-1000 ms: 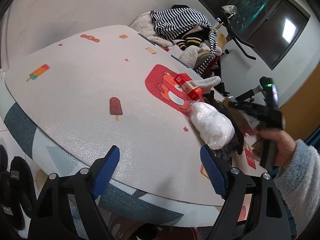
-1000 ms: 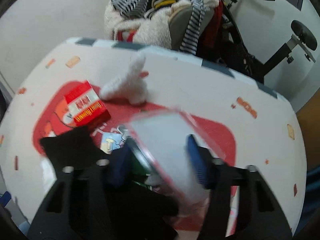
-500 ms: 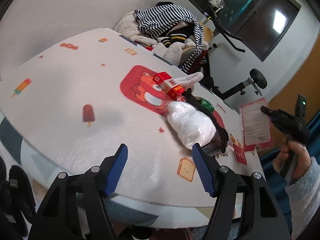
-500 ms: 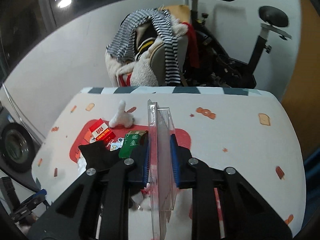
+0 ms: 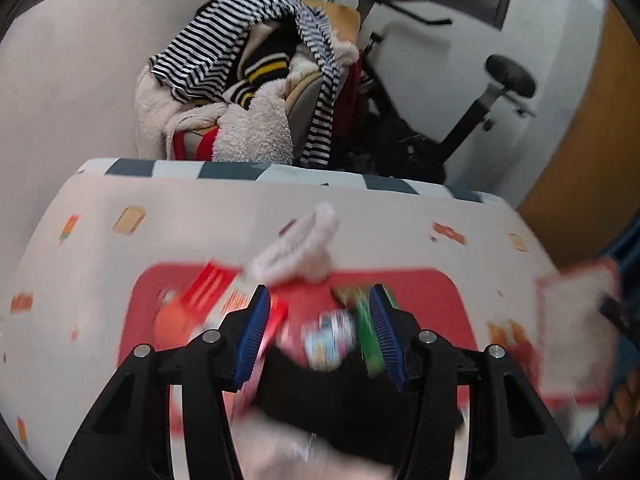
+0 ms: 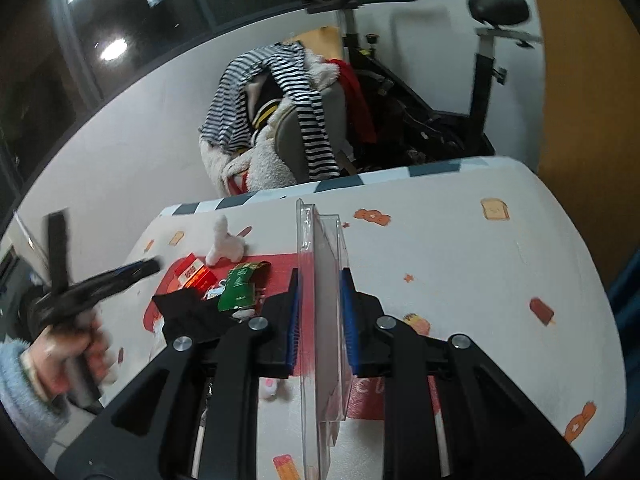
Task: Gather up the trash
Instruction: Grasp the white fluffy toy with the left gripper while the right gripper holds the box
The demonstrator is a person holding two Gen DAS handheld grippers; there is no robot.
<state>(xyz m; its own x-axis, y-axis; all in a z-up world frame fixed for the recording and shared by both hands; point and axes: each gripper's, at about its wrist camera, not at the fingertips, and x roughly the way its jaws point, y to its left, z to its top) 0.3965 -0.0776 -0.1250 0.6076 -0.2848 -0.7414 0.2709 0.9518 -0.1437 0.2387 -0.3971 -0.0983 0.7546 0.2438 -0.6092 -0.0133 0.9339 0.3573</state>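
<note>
Now clear plastic package (image 6: 320, 300) between right jaws.

Blurred litter (image 5: 330, 338), perhaps wrappers, unreadable labels

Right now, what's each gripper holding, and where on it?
Right gripper: clear plastic package, pinched edge-on across its flat faces near the middle. Left gripper: nothing gripped; fingers closing over the blurred trash pile.
</note>
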